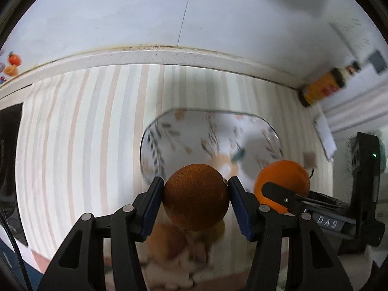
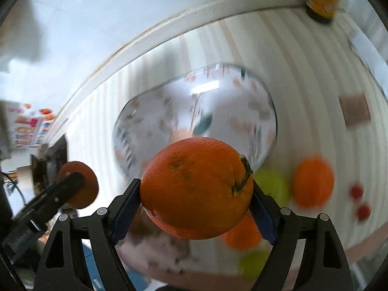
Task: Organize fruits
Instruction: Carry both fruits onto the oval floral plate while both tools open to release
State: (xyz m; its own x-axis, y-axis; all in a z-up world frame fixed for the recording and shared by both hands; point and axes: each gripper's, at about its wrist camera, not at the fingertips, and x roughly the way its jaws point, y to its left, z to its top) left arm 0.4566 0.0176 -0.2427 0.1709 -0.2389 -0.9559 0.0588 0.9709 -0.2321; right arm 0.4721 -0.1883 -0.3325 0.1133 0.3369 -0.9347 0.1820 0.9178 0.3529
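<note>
In the left wrist view my left gripper (image 1: 195,183) is shut on a dark orange (image 1: 196,201), with the blue pads pressed on both of its sides. It hangs above the striped cloth, just in front of a floral glass plate (image 1: 169,131). Right of it, a brighter orange (image 1: 283,177) sits in the other gripper. In the right wrist view my right gripper (image 2: 196,186) is shut on that large stemmed orange (image 2: 194,189), over the near rim of the plate (image 2: 145,126). More fruit lies blurred on the cloth: an orange (image 2: 312,181), a green fruit (image 2: 275,185) and small red ones (image 2: 356,191).
A yellow-labelled bottle (image 1: 322,87) stands in the far right corner by the white wall ledge (image 1: 169,55). A brown square (image 2: 355,112) lies on the striped cloth (image 1: 84,133) right of the plate. A black object (image 1: 9,145) sits at the left edge.
</note>
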